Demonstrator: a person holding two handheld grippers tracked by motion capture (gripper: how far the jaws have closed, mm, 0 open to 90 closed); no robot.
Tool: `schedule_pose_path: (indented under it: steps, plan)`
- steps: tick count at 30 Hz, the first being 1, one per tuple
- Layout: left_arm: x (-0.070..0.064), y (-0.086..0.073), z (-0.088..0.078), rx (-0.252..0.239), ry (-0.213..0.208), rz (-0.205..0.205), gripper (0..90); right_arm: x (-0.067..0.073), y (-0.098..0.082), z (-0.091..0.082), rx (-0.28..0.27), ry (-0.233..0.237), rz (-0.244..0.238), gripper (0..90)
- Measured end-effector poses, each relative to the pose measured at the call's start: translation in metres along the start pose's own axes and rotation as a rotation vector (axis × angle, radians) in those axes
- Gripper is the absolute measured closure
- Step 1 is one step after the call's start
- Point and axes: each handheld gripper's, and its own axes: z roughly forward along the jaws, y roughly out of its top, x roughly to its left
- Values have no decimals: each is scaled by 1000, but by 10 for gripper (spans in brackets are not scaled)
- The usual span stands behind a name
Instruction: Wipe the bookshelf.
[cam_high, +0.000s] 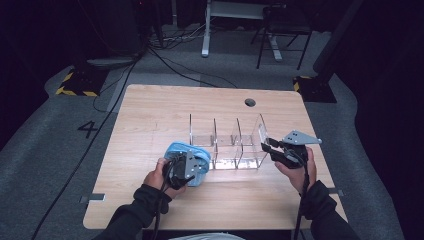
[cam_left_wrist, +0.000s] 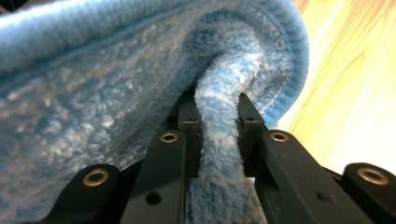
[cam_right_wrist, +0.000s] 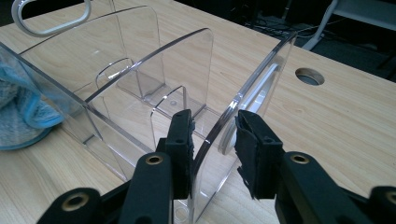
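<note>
Centrally on the pale wooden table (cam_high: 150, 115) stands a clear acrylic organiser with upright divider walls (cam_high: 227, 145), and as far as its see-through compartments show, nothing lies in them. Just beside its left end, the left gripper (cam_high: 181, 169) is clamped on a fold of a fluffy light-blue microfibre cloth (cam_left_wrist: 116, 88), which bunches over the jaws and rests on the table against the organiser. At the organiser's right end, the right gripper (cam_right_wrist: 214, 140) straddles the outermost clear wall with its jaws parted, one pad close against the wall, the other standing off it.
</note>
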Motion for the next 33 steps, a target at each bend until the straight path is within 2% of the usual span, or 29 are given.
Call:
schedule_pose_path:
  steps: [5, 9, 13, 16, 19, 23, 25, 27, 28, 30, 33]
  plan:
    - [5, -6, -3, 3, 13, -4, 778, 3, 0, -2, 1, -7, -10, 686]
    - [7, -5, -2, 11, 22, 9, 776, 8, 0, -4, 0, -12, -2, 683]
    - [9, -5, -1, 9, 25, 2, 775, 12, -2, -8, -2, 0, 14, 671]
    - [8, -2, 3, 6, 40, 24, 774, 14, -2, -12, 0, 26, 12, 663]
    - [6, 2, 7, 6, 32, 37, 774, 15, -3, -17, 0, 62, 15, 661]
    - [4, 7, 11, 7, 26, 56, 773, 11, 0, -26, -36, 94, 29, 552]
    - [3, 8, 12, 6, 25, 57, 773, 8, 2, -28, -45, 97, 31, 521]
    - [1, 10, 14, 3, 17, 63, 773, 1, 6, -29, -64, 100, 30, 441]
    - [1, 10, 14, 3, 17, 63, 772, 1, 6, -29, -64, 100, 30, 441]
    - [1, 12, 15, -4, 9, 73, 772, -4, 7, -23, -53, 108, 34, 382]
    - [-1, 14, 17, -11, -1, 78, 771, -11, 5, -10, -48, 150, 58, 360]
